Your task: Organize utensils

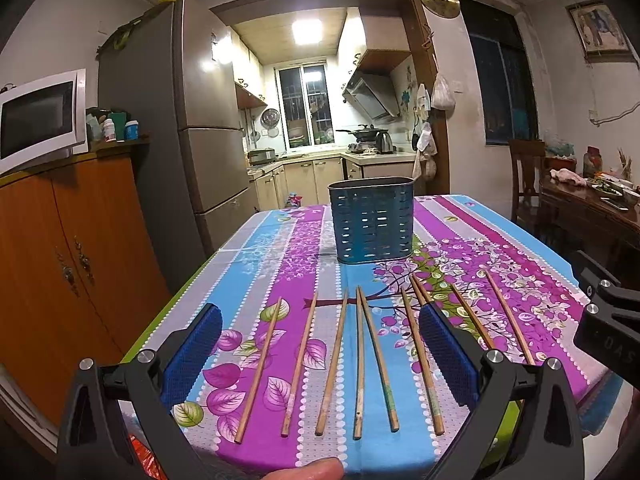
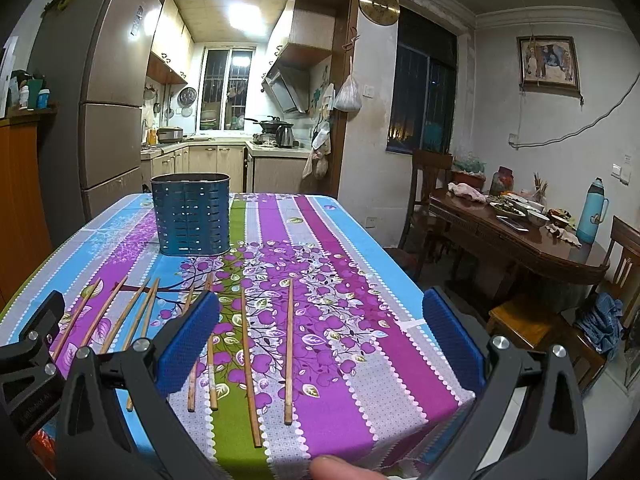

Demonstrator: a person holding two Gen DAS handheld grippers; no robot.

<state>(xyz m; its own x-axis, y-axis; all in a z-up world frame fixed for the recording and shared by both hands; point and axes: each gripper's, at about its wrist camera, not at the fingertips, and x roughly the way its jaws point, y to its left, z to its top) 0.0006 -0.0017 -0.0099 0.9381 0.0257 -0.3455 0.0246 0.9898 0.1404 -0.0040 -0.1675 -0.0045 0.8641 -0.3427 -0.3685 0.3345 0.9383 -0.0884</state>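
Observation:
Several wooden chopsticks (image 1: 333, 364) lie side by side near the front edge of a flowered tablecloth (image 1: 276, 248); they also show in the right wrist view (image 2: 289, 354). A dark blue perforated utensil holder (image 1: 372, 220) stands upright behind them, and shows in the right wrist view (image 2: 194, 216) at the left. My left gripper (image 1: 320, 344) is open and empty, held above the near ends of the chopsticks. My right gripper (image 2: 322, 334) is open and empty, above the table's right front part. The right gripper's body shows at the right edge of the left view (image 1: 608, 320).
An orange wooden cabinet (image 1: 60, 264) with a microwave (image 1: 40, 116) stands left of the table, beside a grey fridge (image 1: 192, 120). A dark wooden dining table (image 2: 520, 232) with dishes and chairs (image 2: 532, 320) stands to the right. The kitchen doorway lies behind.

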